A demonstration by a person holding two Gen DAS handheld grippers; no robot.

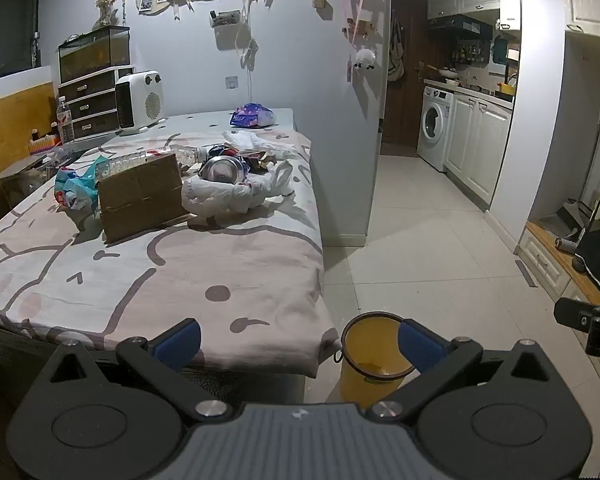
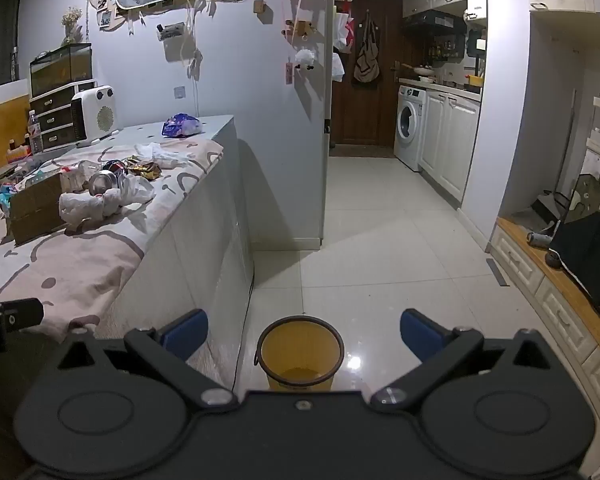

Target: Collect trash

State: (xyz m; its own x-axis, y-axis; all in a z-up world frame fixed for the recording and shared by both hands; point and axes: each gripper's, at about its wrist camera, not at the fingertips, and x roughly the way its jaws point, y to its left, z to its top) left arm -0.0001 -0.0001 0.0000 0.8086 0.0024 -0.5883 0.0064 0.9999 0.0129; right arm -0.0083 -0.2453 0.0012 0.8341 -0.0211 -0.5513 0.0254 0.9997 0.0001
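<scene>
A heap of trash lies on the pink-clothed table [image 1: 180, 280]: a cardboard box [image 1: 140, 196], a white plastic bag [image 1: 228, 196], a metal can [image 1: 220, 170], a clear bottle [image 1: 128, 162], blue wrappers [image 1: 76, 188] and a purple snack bag [image 1: 252, 115]. A yellow bin [image 1: 374, 356] stands on the floor by the table's near corner. My left gripper [image 1: 298, 336] is open and empty, well short of the heap. My right gripper [image 2: 303, 326] hangs open and empty above the bin [image 2: 302, 350]. The box [image 2: 36, 210], the bag [image 2: 100, 202] and the can [image 2: 102, 182] lie far to its left.
A white heater [image 1: 140, 100] and a drawer unit [image 1: 92, 100] stand at the table's back. A wall [image 1: 340, 140] ends beside the table. Tiled floor [image 2: 380, 240] runs toward a washing machine [image 2: 410, 126] and white cabinets [image 2: 452, 140]. A low bench with drawers [image 2: 540, 276] lines the right side.
</scene>
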